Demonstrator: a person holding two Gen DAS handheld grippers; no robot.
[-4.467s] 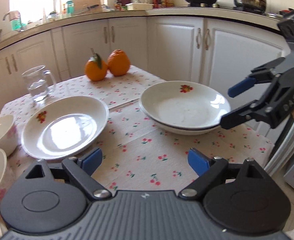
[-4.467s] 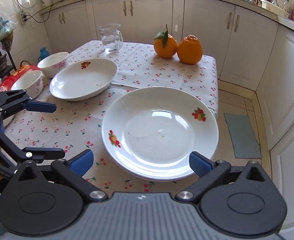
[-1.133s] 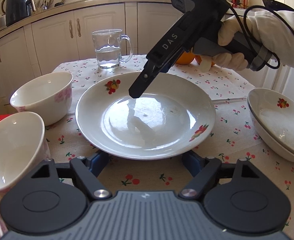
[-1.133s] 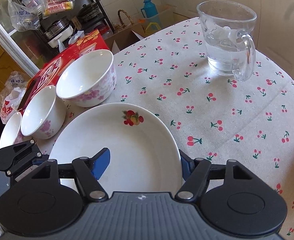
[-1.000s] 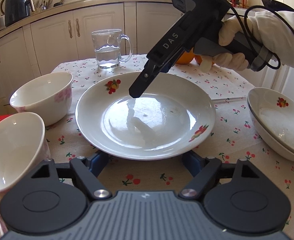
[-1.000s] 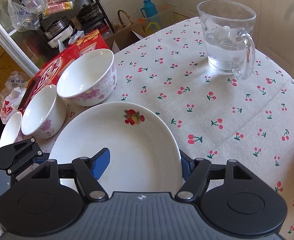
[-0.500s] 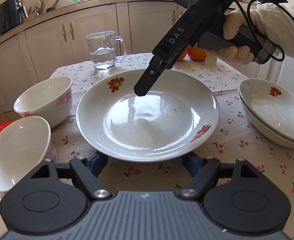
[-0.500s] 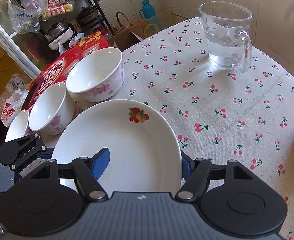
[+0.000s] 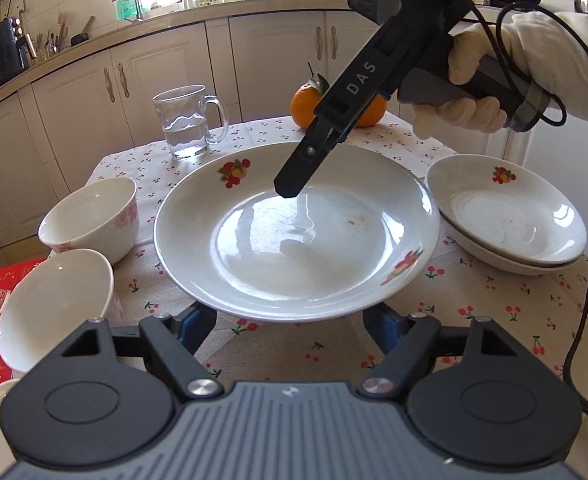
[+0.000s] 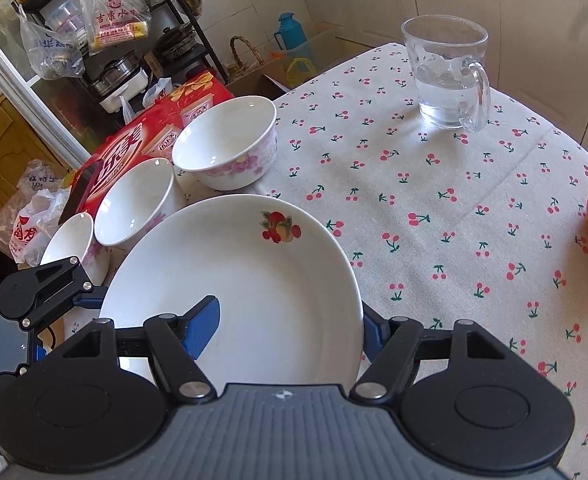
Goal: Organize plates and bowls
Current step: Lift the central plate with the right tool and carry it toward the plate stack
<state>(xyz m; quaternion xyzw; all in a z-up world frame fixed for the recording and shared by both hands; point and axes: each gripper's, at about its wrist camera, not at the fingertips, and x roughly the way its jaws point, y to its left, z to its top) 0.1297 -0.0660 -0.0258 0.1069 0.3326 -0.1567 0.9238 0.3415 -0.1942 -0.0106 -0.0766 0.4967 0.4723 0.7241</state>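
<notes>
Raised since a second ago, the deep plate (image 9: 294,240) with fruit decals now sits higher and closer in the left wrist view. It looks clear of the cherry-print tablecloth (image 10: 454,220), and the stack to its right shows more fully.

Nearest, the left gripper (image 9: 289,320) has its two blue-padded fingers tucked under the plate's near rim. Its jaws have just been closing with that rim over them. The pads are hidden beneath the china, so I cannot tell whether they press on it.

The right gripper (image 10: 287,326), carried by a white-gloved hand (image 9: 474,80), reaches down from the far right side. It pinches the plate's wall, with one pad lying inside the plate and the other outside the rim.

Three white bowls with pink flowers line the tabletop's left edge. The smallest (image 10: 69,240) is nearest, then a middle one (image 10: 133,204), then the largest (image 10: 225,144). All three are upright and close together. A red carton (image 10: 133,140) lies just beyond that edge.

Near the right edge of the tabletop, two more deep plates sit nested in a stack (image 9: 506,216), apart from the held plate.

Toward the far edge stands a glass mug (image 9: 185,124), partly filled with water. Two oranges (image 9: 306,106) lie to its right, partly behind the right gripper.
</notes>
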